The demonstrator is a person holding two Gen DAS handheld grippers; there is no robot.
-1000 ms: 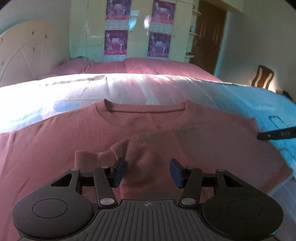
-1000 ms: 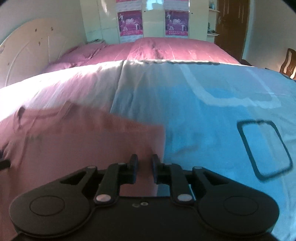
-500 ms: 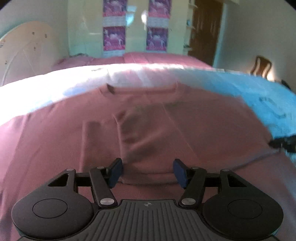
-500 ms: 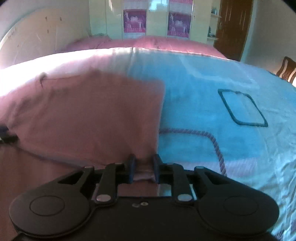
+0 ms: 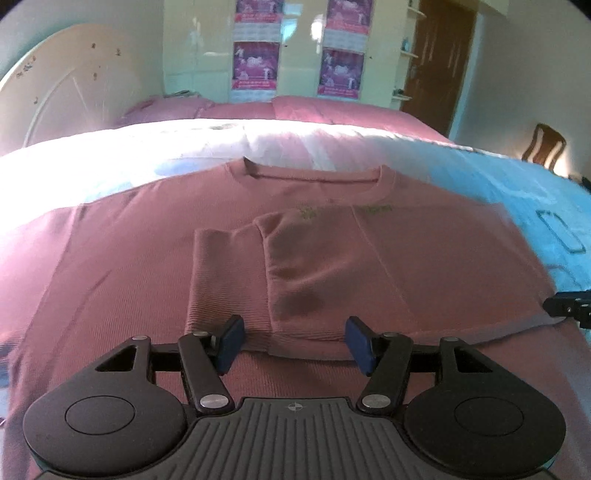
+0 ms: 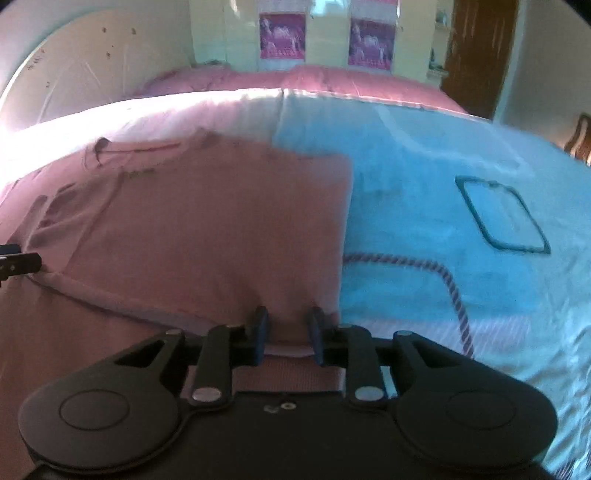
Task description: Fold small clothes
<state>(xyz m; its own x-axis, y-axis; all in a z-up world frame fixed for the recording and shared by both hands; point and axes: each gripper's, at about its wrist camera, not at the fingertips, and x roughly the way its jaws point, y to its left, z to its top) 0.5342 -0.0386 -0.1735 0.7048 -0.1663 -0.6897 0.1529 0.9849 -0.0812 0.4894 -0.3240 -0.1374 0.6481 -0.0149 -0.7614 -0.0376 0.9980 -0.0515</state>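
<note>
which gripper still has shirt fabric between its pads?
The right gripper: the pink shirt hem sits between its narrowly spaced, opening jaws. The left gripper stands wide, its pads clear of the cloth.

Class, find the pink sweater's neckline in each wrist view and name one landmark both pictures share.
Left wrist view: the neckline sits upper centre, above the left gripper.
Right wrist view: the neckline sits upper left, seen at a slant.
Shared landmark: the purple posters on the far wardrobe.

Home bedroom: bed (image 5: 369, 114), headboard (image 5: 66, 85), wardrobe (image 5: 295, 48).
</note>
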